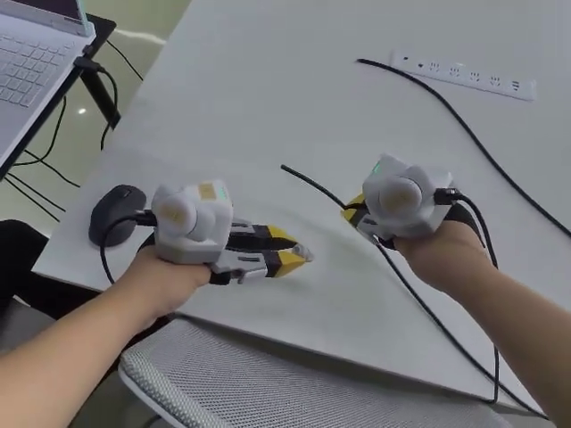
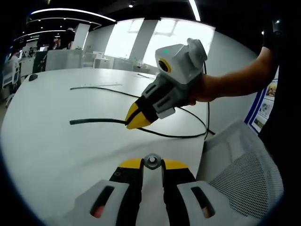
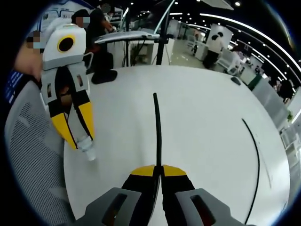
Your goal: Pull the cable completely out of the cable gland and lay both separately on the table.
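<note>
Cable gland (image 2: pixel 151 161): small, round, pale grey; pinched between left gripper (image 1: pixel 301 257) tips, just above table (image 1: pixel 268 107). Cable (image 3: pixel 157 122): thin, black, free of gland; stretched along table, clamped in closed right gripper (image 3: pixel 158 169).

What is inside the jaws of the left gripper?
A small pale cable gland, pinched at the tips of the left gripper. No cable runs through it; the black cable sits in the right gripper. The jaws cover the gland's sides.
</note>
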